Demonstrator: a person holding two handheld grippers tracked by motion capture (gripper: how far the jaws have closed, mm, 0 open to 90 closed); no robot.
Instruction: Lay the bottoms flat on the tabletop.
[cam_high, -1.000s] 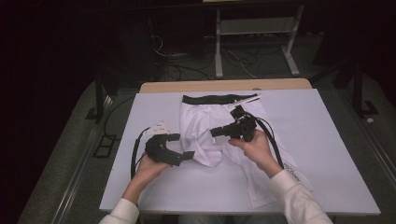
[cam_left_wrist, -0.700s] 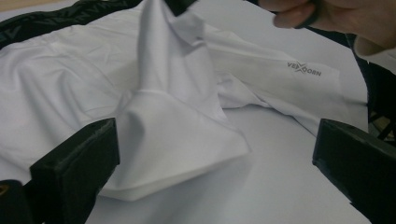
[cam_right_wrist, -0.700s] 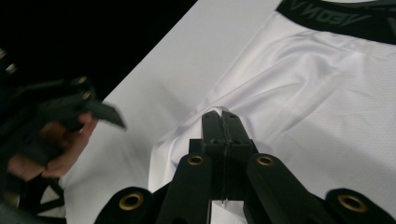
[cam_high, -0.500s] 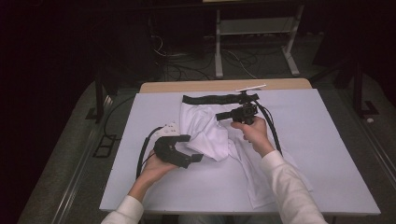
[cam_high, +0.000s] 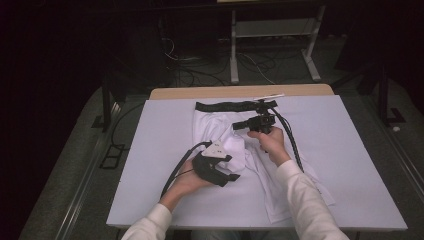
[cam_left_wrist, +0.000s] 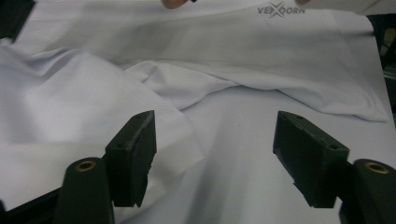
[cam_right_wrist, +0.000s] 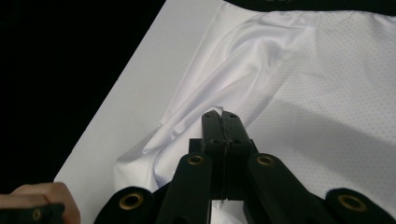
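High view: right gripper (cam_high: 239, 124) has moved toward the tabletop's far edge, jaws pinching white shorts (cam_high: 225, 117); left gripper (cam_left_wrist: 215, 154) gapes wide.

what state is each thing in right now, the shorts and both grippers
white shorts: lying on the table, partly folded and rumpled, black waistband at the far end
left gripper: open, jaws wide apart, low over the cloth's edge
right gripper: shut, jaws pressed together above the shorts; whether cloth is pinched is unclear
table: covered by a white sheet

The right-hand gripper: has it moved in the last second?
Yes. The right gripper has gone away from the person, toward the black waistband of the white garment.
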